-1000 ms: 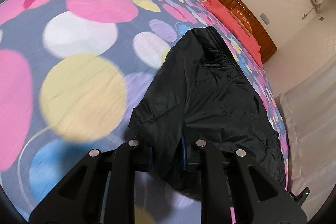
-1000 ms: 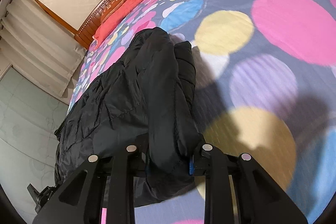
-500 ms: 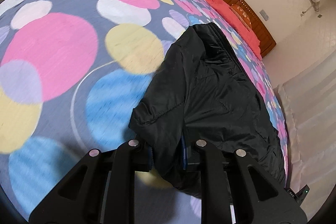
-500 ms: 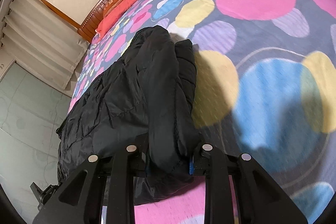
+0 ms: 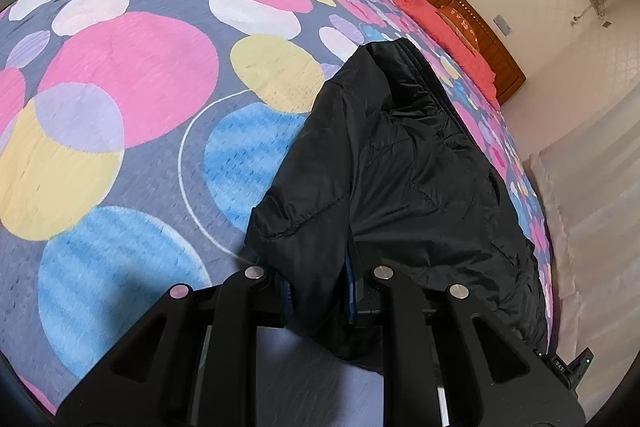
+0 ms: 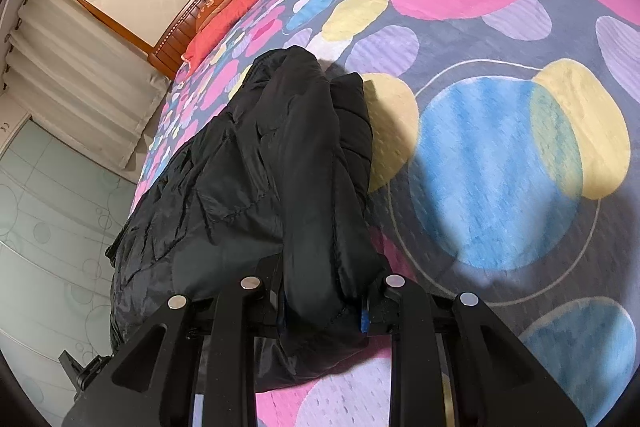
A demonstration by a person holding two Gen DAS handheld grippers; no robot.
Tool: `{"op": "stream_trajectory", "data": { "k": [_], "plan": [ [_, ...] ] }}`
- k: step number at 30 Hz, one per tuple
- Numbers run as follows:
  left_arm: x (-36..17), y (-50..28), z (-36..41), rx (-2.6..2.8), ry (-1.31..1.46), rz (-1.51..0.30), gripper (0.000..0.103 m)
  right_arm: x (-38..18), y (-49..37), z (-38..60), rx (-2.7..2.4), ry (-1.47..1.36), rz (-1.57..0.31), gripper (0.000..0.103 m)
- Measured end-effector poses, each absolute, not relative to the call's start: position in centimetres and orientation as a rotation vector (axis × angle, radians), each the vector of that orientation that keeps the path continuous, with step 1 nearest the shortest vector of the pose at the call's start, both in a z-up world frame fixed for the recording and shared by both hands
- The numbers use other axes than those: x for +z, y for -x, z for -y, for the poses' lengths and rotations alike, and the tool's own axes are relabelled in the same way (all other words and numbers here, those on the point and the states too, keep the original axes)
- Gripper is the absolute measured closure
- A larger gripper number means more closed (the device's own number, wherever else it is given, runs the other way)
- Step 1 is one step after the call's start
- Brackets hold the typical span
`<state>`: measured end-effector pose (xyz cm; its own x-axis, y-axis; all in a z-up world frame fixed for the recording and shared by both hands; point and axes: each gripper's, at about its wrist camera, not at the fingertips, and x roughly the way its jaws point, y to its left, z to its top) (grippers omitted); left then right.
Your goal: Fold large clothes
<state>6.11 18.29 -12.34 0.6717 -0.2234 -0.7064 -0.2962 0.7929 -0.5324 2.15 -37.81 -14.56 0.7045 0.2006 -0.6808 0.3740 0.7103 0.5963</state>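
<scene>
Black jacket (image 5: 400, 163) edge between left tongs (image 5: 316, 299), bedspread (image 5: 132, 75) alongside.

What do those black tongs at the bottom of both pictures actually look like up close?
Both the left tongs and the right tongs are matte black frames of angular struts with triangular cut-outs, joined by round silver pivot pins. Blue pads line the inner faces of the fingers. No cables or sleeves show.

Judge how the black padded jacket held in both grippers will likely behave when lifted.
The black jacket probably flops: it drapes in soft folds below both grips. Its puffy quilting suggests it is light for its bulk. The sheeny shell may slip, though both sets of jaws pinch thick bunches.
</scene>
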Motion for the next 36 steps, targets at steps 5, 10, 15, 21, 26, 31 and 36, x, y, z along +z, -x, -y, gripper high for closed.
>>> {"op": "stream_trajectory", "data": {
  "k": [5, 10, 15, 21, 26, 31, 36],
  "plan": [
    [-12.3, -6.1, -18.4, 0.046, 0.675, -0.852, 0.085, -14.5, -2.3, 37.9, -0.11, -0.795, -0.807, 0.078],
    [-12.4, -6.1, -18.5, 0.04, 0.675, -0.853, 0.085, -14.7, -1.9, 37.9, -0.11, -0.798, -0.809, 0.078],
    [-12.7, -6.3, -18.8, 0.036, 0.683, -0.857, 0.085, -14.9, -2.0, 38.1, -0.112, -0.81, -0.81, 0.077],
    [-13.0, -6.2, -18.8, 0.031, 0.667, -0.858, 0.081, -15.3, -1.7, 38.4, -0.113, -0.821, -0.822, 0.066],
    [-13.2, -6.0, -19.0, 0.035, 0.669, -0.869, 0.07, -15.2, -1.1, 38.5, -0.125, -0.821, -0.835, 0.06],
    [-12.8, -5.4, -18.9, 0.039, 0.643, -0.88, 0.056, -14.2, 0.0, 38.1, -0.153, -0.761, -0.859, 0.053],
    [-11.8, -4.1, -19.0, 0.04, 0.584, -0.875, 0.046, -11.6, 1.4, 36.6, -0.207, -0.608, -0.888, 0.053]
  ]
}}
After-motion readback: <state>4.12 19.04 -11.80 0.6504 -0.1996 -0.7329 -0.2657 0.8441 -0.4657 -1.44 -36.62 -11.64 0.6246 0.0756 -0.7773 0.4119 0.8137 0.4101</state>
